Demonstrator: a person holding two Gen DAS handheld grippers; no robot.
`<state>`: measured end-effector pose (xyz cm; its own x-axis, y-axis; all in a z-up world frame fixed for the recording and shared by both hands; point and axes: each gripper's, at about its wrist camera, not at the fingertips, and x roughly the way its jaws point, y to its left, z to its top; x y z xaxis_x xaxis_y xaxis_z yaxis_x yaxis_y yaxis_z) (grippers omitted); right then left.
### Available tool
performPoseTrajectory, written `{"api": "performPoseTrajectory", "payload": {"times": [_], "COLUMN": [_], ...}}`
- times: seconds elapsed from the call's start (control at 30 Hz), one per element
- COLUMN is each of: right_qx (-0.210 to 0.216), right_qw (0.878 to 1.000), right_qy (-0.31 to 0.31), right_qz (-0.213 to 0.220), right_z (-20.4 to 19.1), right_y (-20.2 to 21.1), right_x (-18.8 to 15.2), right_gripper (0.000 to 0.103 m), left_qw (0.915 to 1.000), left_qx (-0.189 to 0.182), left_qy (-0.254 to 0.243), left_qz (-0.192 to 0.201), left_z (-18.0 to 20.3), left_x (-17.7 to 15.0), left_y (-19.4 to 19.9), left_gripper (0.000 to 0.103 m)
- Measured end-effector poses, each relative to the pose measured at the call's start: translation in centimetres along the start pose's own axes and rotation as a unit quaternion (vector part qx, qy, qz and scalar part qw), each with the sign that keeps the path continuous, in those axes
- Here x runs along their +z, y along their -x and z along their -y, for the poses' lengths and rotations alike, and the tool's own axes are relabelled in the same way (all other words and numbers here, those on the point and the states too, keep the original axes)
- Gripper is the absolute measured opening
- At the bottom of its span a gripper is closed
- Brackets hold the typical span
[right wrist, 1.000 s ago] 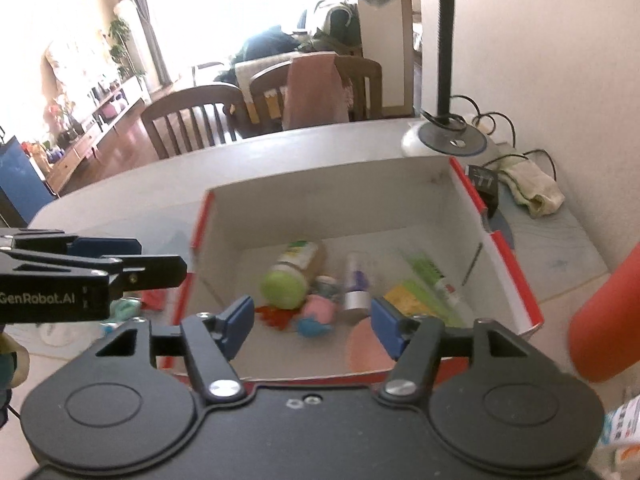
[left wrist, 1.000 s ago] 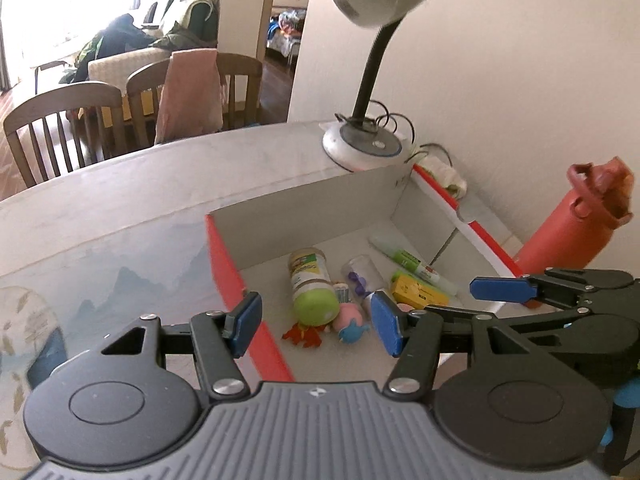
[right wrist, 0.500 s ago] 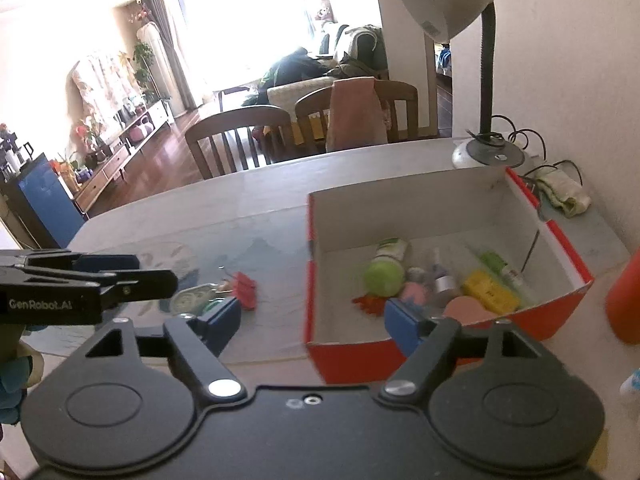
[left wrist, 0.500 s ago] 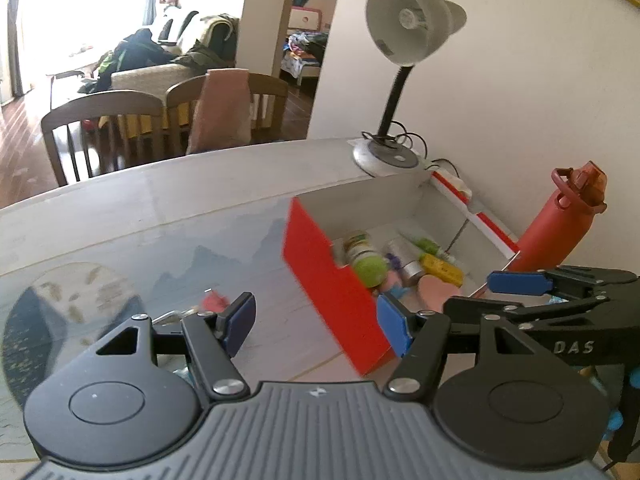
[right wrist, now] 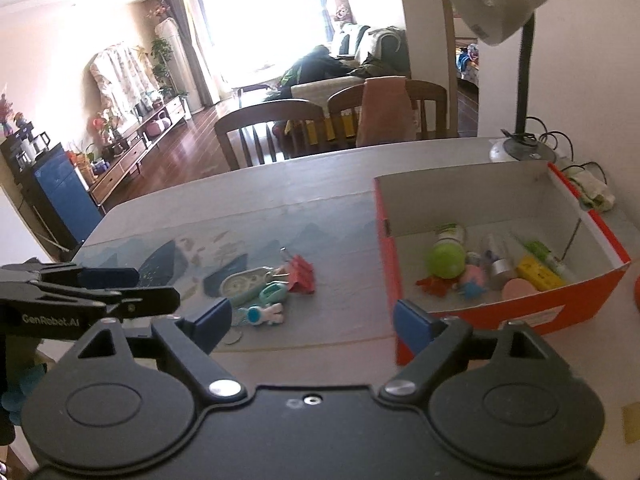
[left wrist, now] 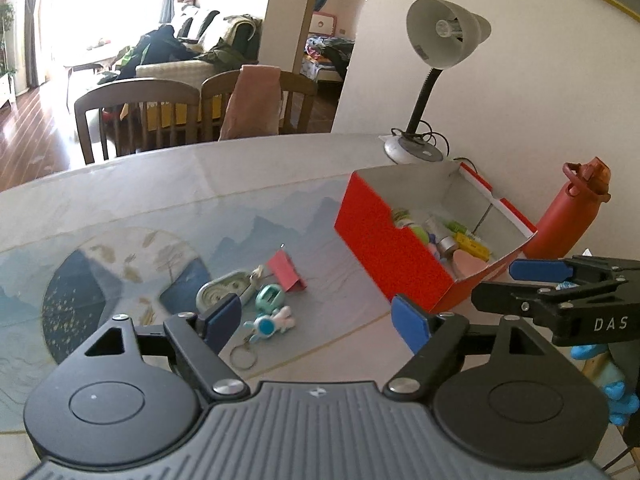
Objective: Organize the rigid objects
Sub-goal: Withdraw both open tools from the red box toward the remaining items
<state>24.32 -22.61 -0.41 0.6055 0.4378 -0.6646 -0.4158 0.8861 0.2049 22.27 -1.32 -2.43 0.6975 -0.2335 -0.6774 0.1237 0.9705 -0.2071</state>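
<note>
While both are held level above the table (left wrist: 168, 184): left gripper (left wrist: 320, 316), fingers wide apart, empty; right gripper (right wrist: 312, 320), likewise spread, empty. Astronaut keychain (left wrist: 270, 324) lies between the left fingers' tips at 12 o'clock. Red box (right wrist: 516, 316) at 2 o'clock, holding small items.

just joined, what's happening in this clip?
A person with two handheld grippers is sorting small items into the red cardboard box, which already holds a green-capped bottle, a yellow block and other bits. Both the left gripper and the right gripper are open and empty, above the table. Left outside: a red binder clip, a white-and-blue astronaut keychain, a teal round gadget and a pale oval case.
</note>
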Motion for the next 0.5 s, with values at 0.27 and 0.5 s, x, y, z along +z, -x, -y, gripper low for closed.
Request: {"api": "performPoseTrajectory", "payload": {"times": [0.27, 0.5], "right_qx": [0.002, 0.011], "right_qw": [1.000, 0.999], "right_qy": [0.009, 0.034], "right_qz": [-0.016, -0.037], "right_z": [-1.9, -3.0], "right_y": [-1.7, -5.0], "right_x": [-0.2, -0.2], "right_gripper": [0.088, 0.087], "left_qw": [0.9998, 0.9988], "left_qx": [0.016, 0.030], "left_qy": [0.011, 0.037], "left_qz": [0.001, 0.008], "left_z": [-2.3, -4.3], "left_x": [-2.2, -3.8], "left_y": [-0.5, -2.8], "left_gripper": [0.092, 0.094]}}
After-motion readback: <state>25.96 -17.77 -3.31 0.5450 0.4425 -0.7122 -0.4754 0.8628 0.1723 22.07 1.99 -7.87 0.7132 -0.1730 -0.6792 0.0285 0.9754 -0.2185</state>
